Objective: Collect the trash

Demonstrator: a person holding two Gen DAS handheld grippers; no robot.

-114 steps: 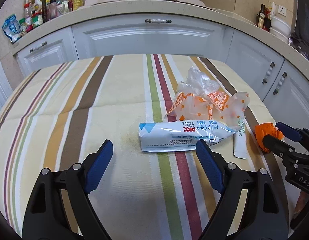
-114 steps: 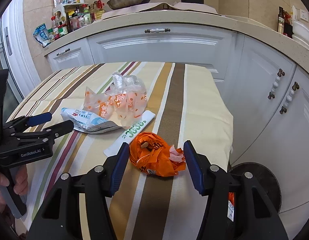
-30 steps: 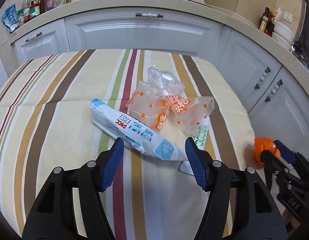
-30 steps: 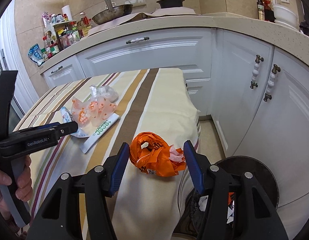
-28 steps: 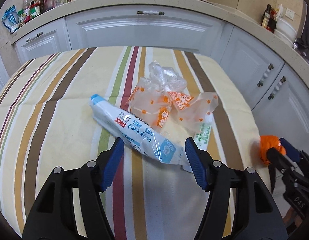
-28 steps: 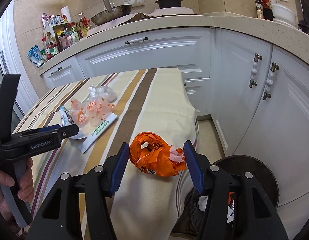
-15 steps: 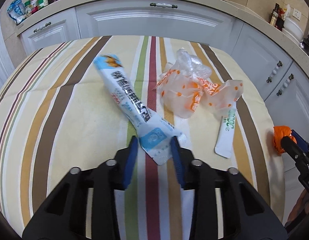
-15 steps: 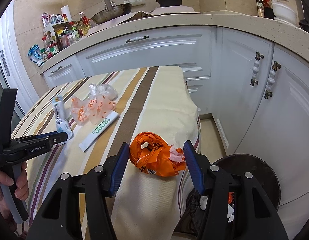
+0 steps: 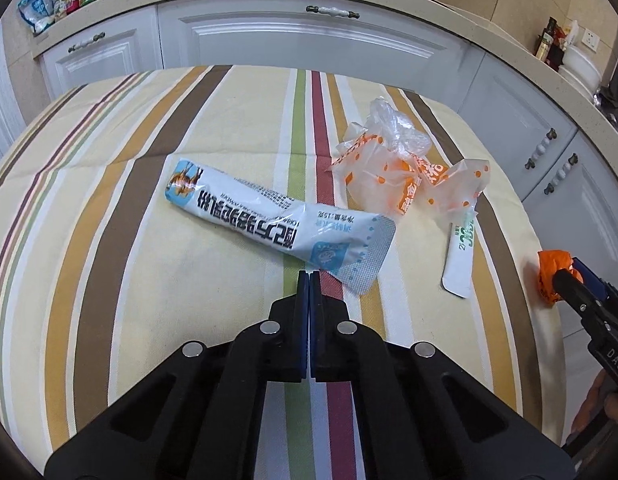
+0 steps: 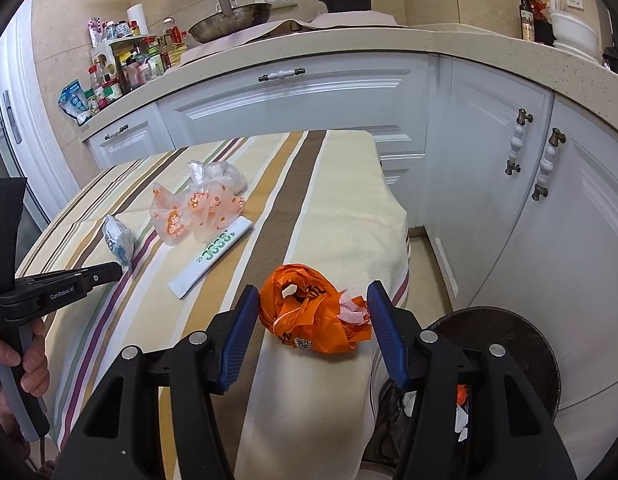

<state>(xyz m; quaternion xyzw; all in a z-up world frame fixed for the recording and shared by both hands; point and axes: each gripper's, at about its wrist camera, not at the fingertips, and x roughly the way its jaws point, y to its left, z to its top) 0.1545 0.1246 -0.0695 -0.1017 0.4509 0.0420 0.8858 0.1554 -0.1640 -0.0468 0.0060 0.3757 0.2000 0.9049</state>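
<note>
On the striped tablecloth [image 9: 109,240] lies a blue-and-white snack wrapper [image 9: 245,208]. My left gripper [image 9: 309,276] is shut, its tips pinching the wrapper's near edge beside the silver sealed end. The right wrist view shows that same wrapper [image 10: 117,238] at the left gripper [image 10: 116,269]. My right gripper [image 10: 309,320] is shut on a crumpled orange plastic bag [image 10: 309,316], held past the table's right edge; the left wrist view shows the same bag [image 9: 549,272]. A clear orange-dotted bag [image 9: 401,176] and a white paper sleeve [image 9: 459,256] lie on the cloth.
A dark round bin [image 10: 505,344] with scraps inside stands on the floor below the right gripper. White cabinets [image 10: 489,184] wrap around the back and right. The counter holds bottles [image 10: 125,64] and a pan [image 10: 229,20]. A hand [image 10: 25,364] holds the left gripper's handle.
The left jaws went from wide apart to fully shut at the wrapper's end, and the wrapper swung round and rolled over. The right gripper and its orange bag stayed put.
</note>
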